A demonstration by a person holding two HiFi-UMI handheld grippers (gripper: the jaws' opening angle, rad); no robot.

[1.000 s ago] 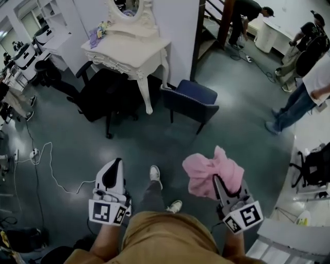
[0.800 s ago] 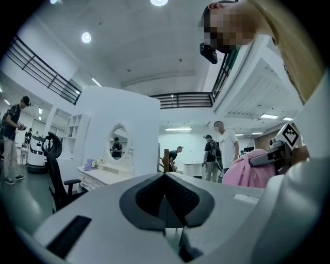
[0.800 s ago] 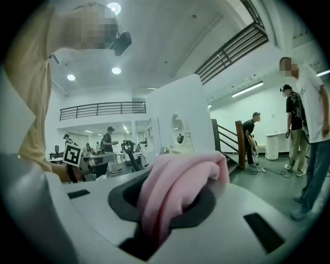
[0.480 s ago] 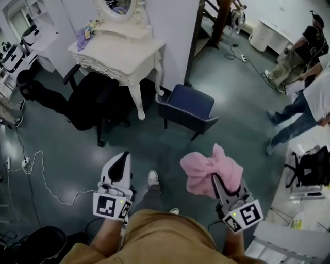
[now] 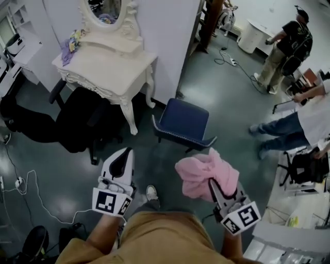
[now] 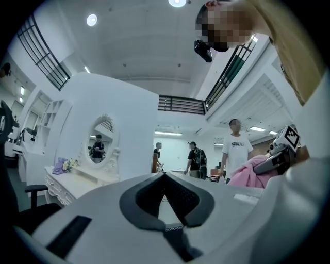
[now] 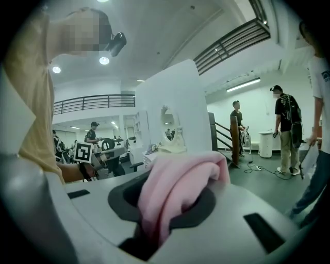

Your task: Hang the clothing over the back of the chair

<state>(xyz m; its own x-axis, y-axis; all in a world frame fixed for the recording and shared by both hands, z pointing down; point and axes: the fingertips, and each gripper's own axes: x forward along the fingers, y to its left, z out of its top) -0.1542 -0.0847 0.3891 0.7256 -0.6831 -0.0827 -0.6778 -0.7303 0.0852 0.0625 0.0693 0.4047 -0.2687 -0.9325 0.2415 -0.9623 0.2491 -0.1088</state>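
Pink clothing (image 5: 198, 172) is clamped in the right claw (image 5: 213, 184); the left claw (image 5: 122, 157) is closed, empty. The blue chair (image 5: 184, 119) is seen straight ahead, nearer the right claw.

We've got a glossy grey-green floor (image 5: 227, 98) carrying pretty much everything here. Standing on it are a blue chair (image 5: 184, 121) near the front leg of a white dressing table (image 5: 105, 64), and a black office chair (image 5: 77, 121) tucked partly under that table. A thin white cable (image 5: 26, 191) snakes across the floor at the left, and a power strip (image 5: 233, 62) lies farther off. The tabletop is mostly bare — just an oval mirror (image 5: 107, 7) at the back and a purplish bunch of flowers (image 5: 69, 42) at its left corner.
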